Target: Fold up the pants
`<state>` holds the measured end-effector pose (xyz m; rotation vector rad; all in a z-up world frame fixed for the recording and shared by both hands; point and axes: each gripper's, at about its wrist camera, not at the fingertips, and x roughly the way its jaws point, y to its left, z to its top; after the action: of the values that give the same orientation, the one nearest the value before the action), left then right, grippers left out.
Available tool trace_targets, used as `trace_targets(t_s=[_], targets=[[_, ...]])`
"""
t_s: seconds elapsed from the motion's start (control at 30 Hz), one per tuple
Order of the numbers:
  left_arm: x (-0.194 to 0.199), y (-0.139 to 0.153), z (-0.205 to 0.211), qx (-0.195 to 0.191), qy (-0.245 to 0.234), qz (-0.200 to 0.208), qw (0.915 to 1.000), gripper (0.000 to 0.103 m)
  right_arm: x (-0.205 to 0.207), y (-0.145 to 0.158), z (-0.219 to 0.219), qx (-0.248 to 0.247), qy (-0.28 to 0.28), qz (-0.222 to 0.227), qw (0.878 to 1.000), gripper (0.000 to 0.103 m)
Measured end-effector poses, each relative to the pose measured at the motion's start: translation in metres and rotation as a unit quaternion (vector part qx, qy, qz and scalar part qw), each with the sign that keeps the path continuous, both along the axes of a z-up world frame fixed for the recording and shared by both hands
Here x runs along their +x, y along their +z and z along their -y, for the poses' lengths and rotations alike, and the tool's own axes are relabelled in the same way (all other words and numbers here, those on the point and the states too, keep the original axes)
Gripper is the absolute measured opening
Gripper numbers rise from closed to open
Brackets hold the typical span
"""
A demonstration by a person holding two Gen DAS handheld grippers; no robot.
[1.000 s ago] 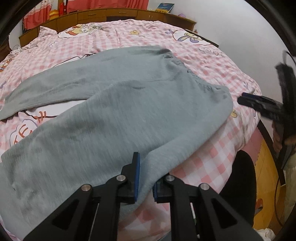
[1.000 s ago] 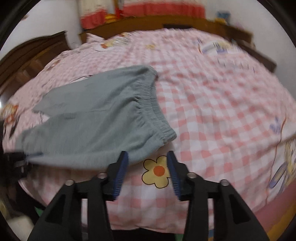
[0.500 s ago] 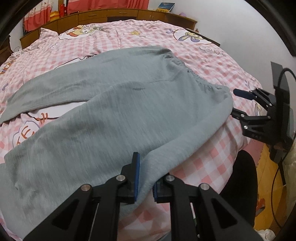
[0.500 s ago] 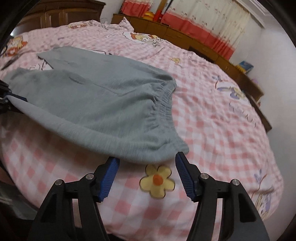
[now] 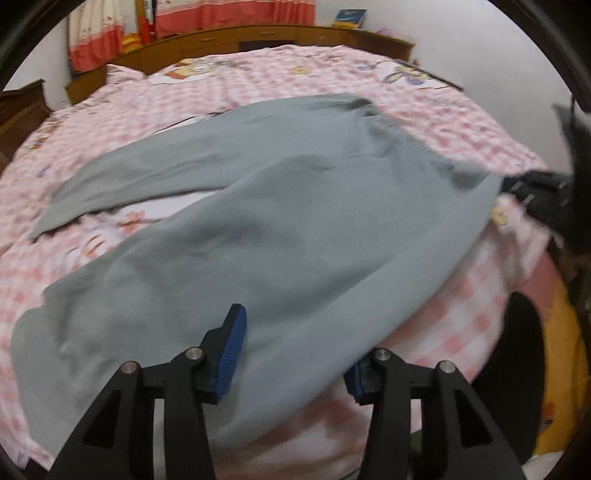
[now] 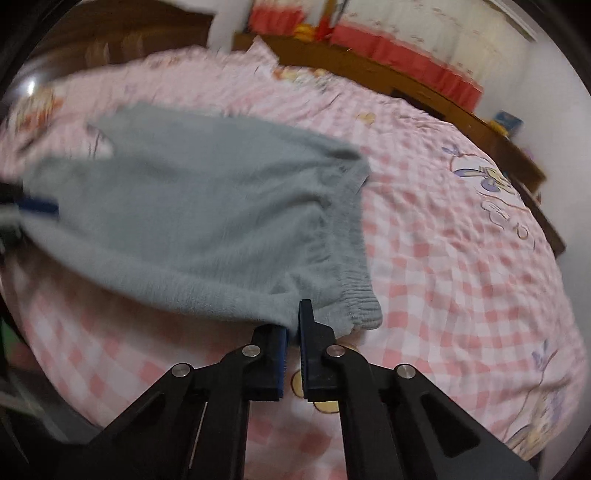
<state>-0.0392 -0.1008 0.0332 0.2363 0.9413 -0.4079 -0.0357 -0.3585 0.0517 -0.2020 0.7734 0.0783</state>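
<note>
Grey pants (image 5: 258, 229) lie spread on a pink checked bed (image 5: 280, 85), legs running left, waistband at the right. My left gripper (image 5: 295, 354) is open, its jaws wide apart around the near edge of a pant leg, which drapes between them. My right gripper (image 6: 291, 332) is shut on the near corner of the pants (image 6: 207, 221) by the elastic waistband (image 6: 351, 258). The right gripper also shows in the left wrist view (image 5: 535, 192) at the waistband, blurred.
A wooden headboard shelf (image 5: 258, 37) and red curtains (image 5: 229, 11) stand behind the bed. The bed's near edge drops to a yellow floor (image 5: 561, 369) at the right. A dark round object (image 5: 524, 369) sits by the bed edge.
My left gripper has opened wide around the pant leg. My right gripper has moved in and shut on the waistband corner.
</note>
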Motion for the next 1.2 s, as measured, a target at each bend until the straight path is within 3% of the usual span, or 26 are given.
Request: trace_targets(t_s=[0.1,0.23,0.27,0.3,0.33,0.47,0.53,0.67,0.8,1.03,1.2], targets=[[-0.003,-0.010,-0.021,0.023,0.036,0.007,0.9991,0.050,0.002,0.013,0.008,0.049,-0.014,0.014,0.999,0.006],[-0.006,-0.019,-0.054,0.055,0.103,0.026,0.9928,0.047,0.001,0.025,0.008,0.076,-0.027,0.038,0.996,0.004],[-0.007,-0.017,-0.062,0.050,0.113,0.032,0.9918,0.029,0.001,0.028,0.008,0.082,-0.031,0.044,0.995,0.004],[-0.008,-0.014,-0.069,0.042,0.119,0.033,0.9915,0.017,0.000,0.030,0.007,0.086,-0.034,0.048,0.995,0.004],[-0.009,-0.009,-0.078,0.022,0.119,0.029,0.9922,0.011,0.000,0.032,0.008,0.088,-0.037,0.051,0.994,0.004],[-0.019,0.020,-0.092,-0.057,0.095,0.003,0.9939,0.006,-0.004,0.036,0.012,0.089,-0.049,0.058,0.993,0.004],[-0.027,0.040,-0.089,-0.077,0.067,0.000,0.9948,0.006,-0.007,0.038,0.017,0.094,-0.064,0.062,0.992,0.004],[-0.050,0.064,-0.074,-0.081,0.012,0.006,0.9967,0.006,-0.013,0.044,0.035,0.113,-0.090,0.071,0.987,0.004],[-0.055,0.080,-0.064,-0.080,-0.002,0.028,0.9964,0.006,-0.011,0.048,0.040,0.107,-0.095,0.073,0.987,0.004],[0.014,0.106,-0.073,-0.076,0.041,0.056,0.9947,0.006,0.032,0.067,0.036,0.108,-0.080,0.090,0.987,0.004],[0.094,0.107,-0.082,-0.051,0.072,0.051,0.9948,0.006,0.100,0.077,0.033,0.120,-0.072,0.085,0.986,0.004]])
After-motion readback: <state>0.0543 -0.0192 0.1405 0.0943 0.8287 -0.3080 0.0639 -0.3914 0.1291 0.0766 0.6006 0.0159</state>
